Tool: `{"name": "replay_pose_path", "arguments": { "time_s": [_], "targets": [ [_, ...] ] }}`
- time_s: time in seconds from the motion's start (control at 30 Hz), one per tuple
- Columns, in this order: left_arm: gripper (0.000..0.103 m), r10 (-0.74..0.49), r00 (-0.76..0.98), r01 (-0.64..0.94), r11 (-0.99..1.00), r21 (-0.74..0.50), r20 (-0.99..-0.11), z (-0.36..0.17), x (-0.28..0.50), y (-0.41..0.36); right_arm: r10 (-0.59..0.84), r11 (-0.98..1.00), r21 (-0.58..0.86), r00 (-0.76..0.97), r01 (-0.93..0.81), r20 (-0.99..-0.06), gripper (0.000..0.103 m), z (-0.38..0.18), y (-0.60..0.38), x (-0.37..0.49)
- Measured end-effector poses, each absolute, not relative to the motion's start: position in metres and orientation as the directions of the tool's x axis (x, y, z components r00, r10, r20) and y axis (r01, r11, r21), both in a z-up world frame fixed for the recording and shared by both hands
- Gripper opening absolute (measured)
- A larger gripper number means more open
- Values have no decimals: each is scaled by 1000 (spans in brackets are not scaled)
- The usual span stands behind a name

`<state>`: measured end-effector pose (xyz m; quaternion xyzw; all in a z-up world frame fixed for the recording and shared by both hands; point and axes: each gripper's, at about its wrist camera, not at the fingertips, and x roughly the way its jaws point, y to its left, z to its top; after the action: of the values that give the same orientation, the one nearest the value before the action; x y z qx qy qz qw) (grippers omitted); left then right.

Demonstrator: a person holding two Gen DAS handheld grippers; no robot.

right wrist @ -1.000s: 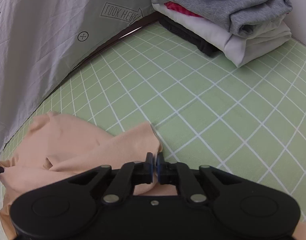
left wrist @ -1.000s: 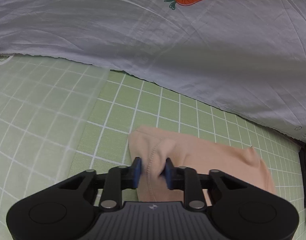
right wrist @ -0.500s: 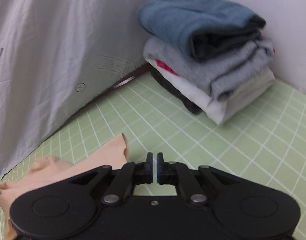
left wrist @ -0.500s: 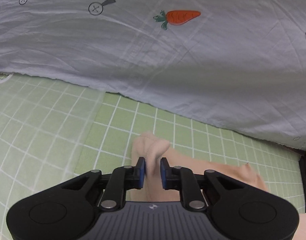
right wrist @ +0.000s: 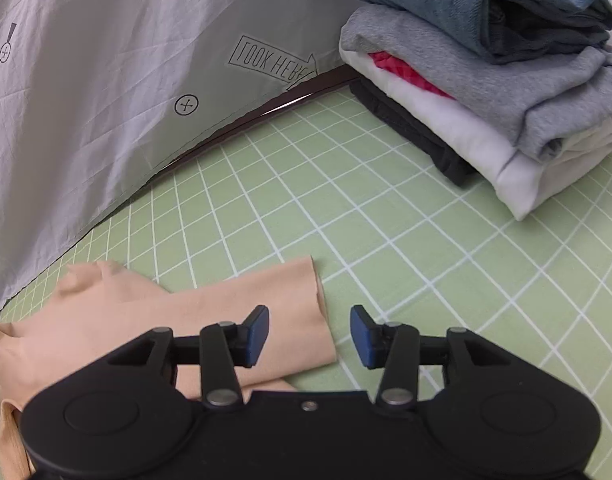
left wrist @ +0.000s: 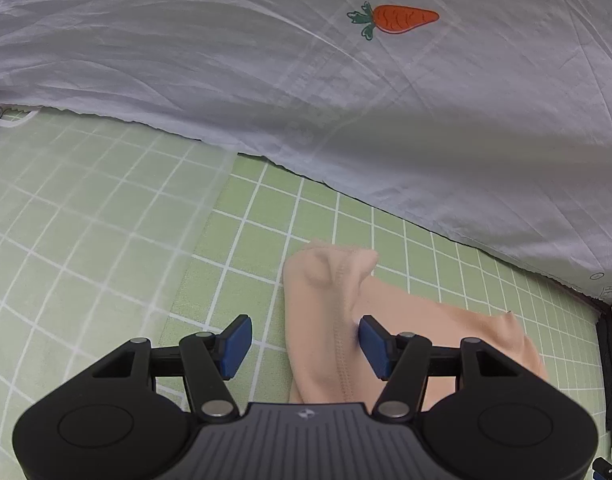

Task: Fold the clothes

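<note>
A peach-coloured garment (left wrist: 325, 320) lies folded on the green checked mat (left wrist: 106, 240). In the left wrist view my left gripper (left wrist: 304, 346) is open, and a bunched fold of the garment lies loose between its blue pads. In the right wrist view the same garment (right wrist: 194, 320) lies flat at lower left. My right gripper (right wrist: 309, 338) is open, with its left pad over the garment's right edge and its right pad over bare mat.
A grey-white sheet with a carrot print (left wrist: 393, 18) hangs along the mat's far edge; it also shows in the right wrist view (right wrist: 86, 80). A stack of folded clothes (right wrist: 485, 68) stands at the back right of the mat.
Both grippers were shut on the peach garment and have opened. The garment now lies released on the mat. The right gripper has tilted back down toward the mat.
</note>
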<state>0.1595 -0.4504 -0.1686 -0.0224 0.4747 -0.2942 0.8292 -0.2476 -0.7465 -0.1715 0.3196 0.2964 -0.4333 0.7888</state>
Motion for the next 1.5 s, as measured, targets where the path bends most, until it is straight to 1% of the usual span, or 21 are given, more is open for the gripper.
{"name": "replay_pose_path", "arguments": {
  "time_s": [0.1,0.33,0.37,0.43,0.57,0.67,0.77,0.83,0.97,1.07,1.13,1.2,1.23,1.27,1.3,1.4,1.5],
  "targets": [
    [60,-509,374,476,823,-310,-775,-173,168,-459,-483,436,248,457,865,-747,51,-176,-760,-235],
    [60,-521,384,483,817,-315,-762,-173,183,-472,-473,458,212,438,863,-764,52,-184,-778,-218],
    [61,-532,390,474,816,-332,-751,-172,185,-468,-473,463,205,436,862,-766,53,-184,-779,-217],
    [67,-553,405,444,815,-372,-728,-168,187,-455,-469,481,184,429,857,-772,53,-186,-779,-216],
    [67,-570,434,376,818,-435,-698,-165,188,-427,-468,497,186,442,848,-765,53,-187,-778,-216],
    [68,-550,461,336,835,-436,-697,-164,189,-411,-461,499,208,460,842,-759,53,-188,-776,-216],
    [68,-531,466,292,848,-443,-708,-167,190,-401,-466,498,199,454,844,-759,53,-188,-775,-213],
    [68,-518,449,305,855,-420,-728,-168,190,-406,-468,498,195,451,845,-760,53,-187,-773,-213],
    [68,-486,413,436,848,-302,-770,-174,180,-436,-468,501,198,456,842,-756,53,-188,-771,-211],
    [68,-434,410,475,852,-218,-802,-183,173,-458,-471,506,192,455,841,-755,53,-188,-769,-208],
    [68,-411,410,490,852,-184,-814,-188,171,-468,-469,521,180,456,834,-756,52,-188,-767,-205],
    [70,-388,428,508,850,-138,-816,-189,168,-477,-463,541,171,462,823,-757,37,-188,-764,-202],
    [70,-372,439,517,849,-109,-818,-190,167,-482,-467,550,156,456,821,-758,21,-188,-763,-201],
    [71,-357,450,521,849,-84,-818,-190,166,-485,-471,558,140,451,818,-758,11,-188,-762,-200],
    [72,-347,459,523,850,-67,-818,-191,166,-487,-475,566,126,447,815,-758,6,-188,-761,-200],
    [73,-328,476,523,852,-37,-816,-192,166,-490,-505,544,141,457,827,-732,4,-178,-760,-209],
    [76,-318,486,521,853,-23,-814,-193,167,-492,-566,515,162,476,842,-673,4,-151,-754,-225]
  ]
}}
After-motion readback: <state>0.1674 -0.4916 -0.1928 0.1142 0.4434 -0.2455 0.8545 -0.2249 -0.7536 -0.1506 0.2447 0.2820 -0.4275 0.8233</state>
